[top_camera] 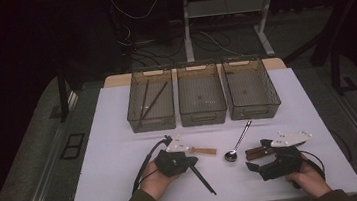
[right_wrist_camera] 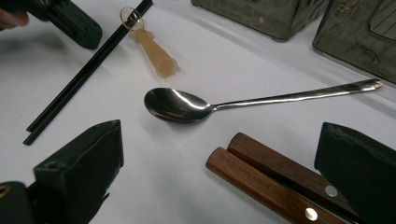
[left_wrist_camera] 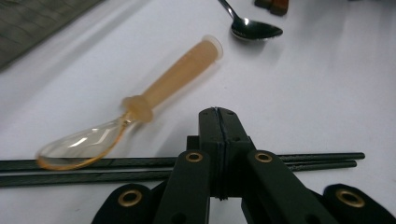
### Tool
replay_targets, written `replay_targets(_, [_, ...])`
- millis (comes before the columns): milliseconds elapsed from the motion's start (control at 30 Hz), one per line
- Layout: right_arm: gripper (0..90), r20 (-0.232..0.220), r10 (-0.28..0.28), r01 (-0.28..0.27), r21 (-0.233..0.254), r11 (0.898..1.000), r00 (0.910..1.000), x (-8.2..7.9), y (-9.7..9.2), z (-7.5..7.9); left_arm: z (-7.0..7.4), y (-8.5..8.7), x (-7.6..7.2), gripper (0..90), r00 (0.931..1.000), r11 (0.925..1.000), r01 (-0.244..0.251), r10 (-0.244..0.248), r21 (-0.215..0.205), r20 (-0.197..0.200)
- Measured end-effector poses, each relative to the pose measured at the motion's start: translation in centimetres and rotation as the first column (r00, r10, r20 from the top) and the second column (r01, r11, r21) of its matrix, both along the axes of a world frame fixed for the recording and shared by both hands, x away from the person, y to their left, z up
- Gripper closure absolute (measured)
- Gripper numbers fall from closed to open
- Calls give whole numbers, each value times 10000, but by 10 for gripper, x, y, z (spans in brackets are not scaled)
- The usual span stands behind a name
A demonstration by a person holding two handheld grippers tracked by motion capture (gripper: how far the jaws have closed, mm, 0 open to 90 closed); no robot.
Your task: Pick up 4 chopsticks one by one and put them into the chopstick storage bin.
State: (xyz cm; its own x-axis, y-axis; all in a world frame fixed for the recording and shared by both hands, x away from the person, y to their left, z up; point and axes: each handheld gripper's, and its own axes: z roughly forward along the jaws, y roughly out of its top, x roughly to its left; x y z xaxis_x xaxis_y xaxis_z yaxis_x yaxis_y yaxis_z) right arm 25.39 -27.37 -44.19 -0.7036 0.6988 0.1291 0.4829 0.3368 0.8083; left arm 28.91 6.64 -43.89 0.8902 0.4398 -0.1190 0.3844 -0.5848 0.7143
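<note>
Left hand-held gripper: jaws pressed together over the pair of black chopsticks, which lie flat on the white worktop. In the left gripper view the sticks run crosswise beneath the jaw tips; whether the tips pinch them cannot be told.

Just beyond the jaws lies a translucent amber spoon — its clear bowl overlaps the chopsticks, its handle points away. A steel spoon lies near it, apart from it, bowl toward the person.

Right hand-held gripper: jaws wide apart, nothing between the pads — two wooden handles lie side by side, touching, close to its right jaw.

Three smoked plastic bins stand in a row at the far edge; the left bin holds a second pair of chopsticks.
</note>
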Motion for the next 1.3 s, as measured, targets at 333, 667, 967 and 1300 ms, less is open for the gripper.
replay_targets(333, [15,-5,3,-3,-11,10000,10000,0,0,0,-6,-5,1,885,9999,9997,120,-117,200,-123])
replay_targets(667, [15,13,-22,22,2,10000,10000,0,0,0,-8,-5,2,885,9991,9987,300,-288,401,-298])
replay_targets(967, [15,17,-16,16,3,10000,10000,0,0,0,-7,-1,0,885,9982,9987,299,-277,405,-538])
replay_targets(1300, [15,28,-24,24,20,10000,10000,0,-1,0,-6,6,-1,885,9973,9983,349,-317,464,-668])
